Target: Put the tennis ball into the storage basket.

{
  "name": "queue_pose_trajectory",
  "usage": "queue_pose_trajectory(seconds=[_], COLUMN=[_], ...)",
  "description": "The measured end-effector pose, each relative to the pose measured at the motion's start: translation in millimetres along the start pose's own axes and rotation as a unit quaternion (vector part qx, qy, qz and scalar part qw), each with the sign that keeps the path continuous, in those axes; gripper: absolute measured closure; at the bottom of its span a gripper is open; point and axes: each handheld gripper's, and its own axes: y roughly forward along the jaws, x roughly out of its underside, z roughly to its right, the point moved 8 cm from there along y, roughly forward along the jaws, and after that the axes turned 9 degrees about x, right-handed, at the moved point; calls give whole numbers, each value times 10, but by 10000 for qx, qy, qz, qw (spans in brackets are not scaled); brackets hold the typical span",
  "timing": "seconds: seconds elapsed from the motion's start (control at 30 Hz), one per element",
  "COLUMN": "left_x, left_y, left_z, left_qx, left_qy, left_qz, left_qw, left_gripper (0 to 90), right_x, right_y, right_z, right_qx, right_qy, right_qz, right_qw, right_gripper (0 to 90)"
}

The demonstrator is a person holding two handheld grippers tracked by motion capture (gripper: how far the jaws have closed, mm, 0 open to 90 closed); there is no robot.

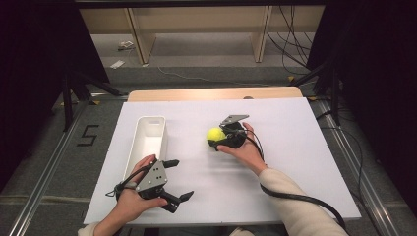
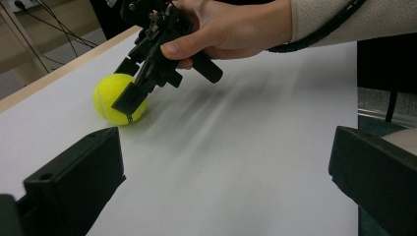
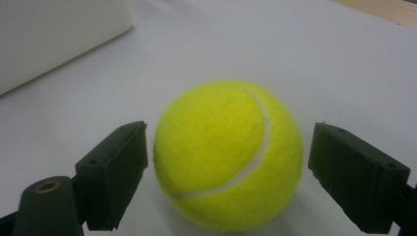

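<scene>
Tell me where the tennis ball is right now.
In the high view the tennis ball sits mid-table on the white sheet, right of the white bin, between the open right gripper's jaws.

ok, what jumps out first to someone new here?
The yellow tennis ball, mid-table on the white board, sits between the open jaws of the right tongs, not yet pinched. Left of it lies a long white bin; the left tongs hang open near the front edge.

The tennis ball wears fuzzy yellow-green felt with a smooth pale seam. Each hand-held gripper, right and left, has matt black plastic jaws. The tabletop looks like smooth matt white sheet, bare pale wood along its far edge. The bin is smooth white plastic.
</scene>
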Motion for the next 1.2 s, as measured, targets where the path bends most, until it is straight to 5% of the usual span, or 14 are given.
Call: queue_pose_trajectory(seconds=[0.7,0.83,1.2], left_x=[2,2,2], left_y=[-1,-4,-4], left_z=[3,3,6], left_qx=[6,2,3], left_qy=[6,11,13], left_qz=[-11,-16,-17], left_qw=[10000,10000,10000], left_gripper=[0,0,0], right_x=[20,32,28], right_y=[118,139,140], right_z=[2,-12,-31], right_qx=[-57,-147,-153], right_qy=[-70,-21,-15], right_qz=[-153,-144,-101], right_qw=[9998,9998,9998], right_gripper=[163,248,260])
